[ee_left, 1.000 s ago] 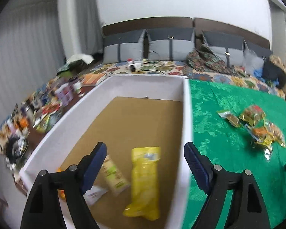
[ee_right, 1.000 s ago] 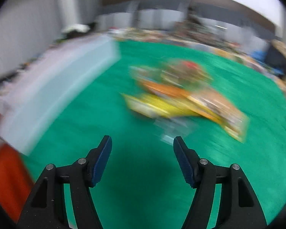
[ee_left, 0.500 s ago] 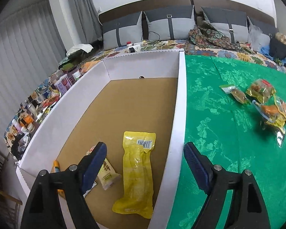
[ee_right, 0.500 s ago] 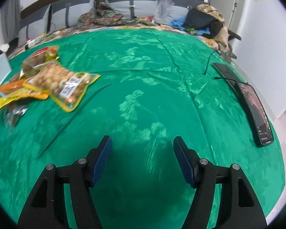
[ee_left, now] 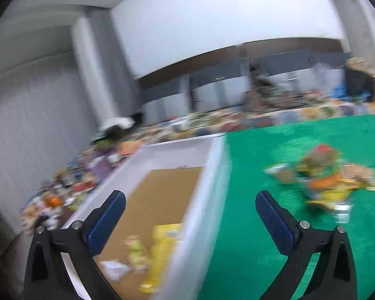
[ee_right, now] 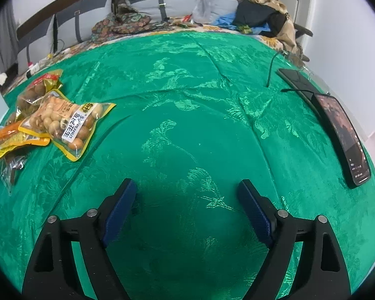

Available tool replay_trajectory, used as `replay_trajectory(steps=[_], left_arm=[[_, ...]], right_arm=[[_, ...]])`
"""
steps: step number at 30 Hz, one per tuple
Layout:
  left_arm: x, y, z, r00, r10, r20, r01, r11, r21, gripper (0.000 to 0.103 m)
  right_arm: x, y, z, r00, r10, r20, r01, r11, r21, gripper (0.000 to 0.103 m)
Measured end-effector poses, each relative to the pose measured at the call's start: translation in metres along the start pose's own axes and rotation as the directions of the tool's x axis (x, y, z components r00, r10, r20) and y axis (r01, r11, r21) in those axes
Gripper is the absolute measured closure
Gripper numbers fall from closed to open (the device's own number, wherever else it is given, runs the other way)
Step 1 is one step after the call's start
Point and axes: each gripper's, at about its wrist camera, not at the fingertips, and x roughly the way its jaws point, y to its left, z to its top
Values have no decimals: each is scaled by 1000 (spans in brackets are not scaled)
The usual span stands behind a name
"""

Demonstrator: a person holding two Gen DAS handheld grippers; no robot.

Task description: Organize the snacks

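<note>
Green bedspread (ee_right: 187, 115) lies under our right gripper (ee_right: 187, 200) and left gripper (ee_left: 190, 207), both spread wide, empty; peanut packet (ee_right: 67, 125) beside.

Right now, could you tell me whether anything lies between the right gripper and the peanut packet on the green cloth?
Nothing visible does. The right gripper hangs open over bare green cloth, and the peanut packet lies ahead to its left, atop the snack pile.
</note>
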Motion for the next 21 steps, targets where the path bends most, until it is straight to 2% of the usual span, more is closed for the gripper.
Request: replay_trajectory(steps=[2,3,4,5,7,9,10,11,15,18,20,21], left_arm=[[0,-23,-4,995,-93,-45,94,995,18,0],[4,-36,-9,986,-141,-86,144,989,23,0],[13,-51,-17,970,-194,-147,199,980,21,0],[26,-68,-30,938,-255,-236,265,964,8,0],[43,-94,-51,882,-325,-342,343,939,-9,0],[57,-119,-70,839,-351,-417,389,921,9,0],[60,-130,-77,826,-353,-438,403,915,23,0],[65,-139,-82,819,-353,-452,414,909,40,0],[78,-153,-80,812,-370,-451,436,899,46,0],[95,-154,-77,819,-358,-448,423,905,49,0],[103,-151,-77,819,-369,-440,422,906,26,0],[108,-149,-77,811,-386,-440,430,903,0,0]], right_arm=[[0,-1,0,1000,2,0,-2,1000,1,17],[0,0,0,1000,1,0,-1,1000,1,16],[0,0,0,1000,1,0,-1,1000,1,16],[0,-1,0,1000,1,0,-1,1000,1,16],[0,0,0,1000,1,0,-1,1000,0,16],[0,0,0,1000,1,0,-1,1000,0,16],[0,0,0,1000,1,0,-1,1000,0,16],[0,-1,0,1000,1,0,-1,1000,0,16],[-1,-1,0,1000,2,0,-2,1000,0,16],[-1,-1,0,1000,1,0,-1,1000,0,16],[-1,-1,0,1000,2,0,-2,1000,0,16],[-1,-1,0,1000,2,0,-2,1000,0,16]])
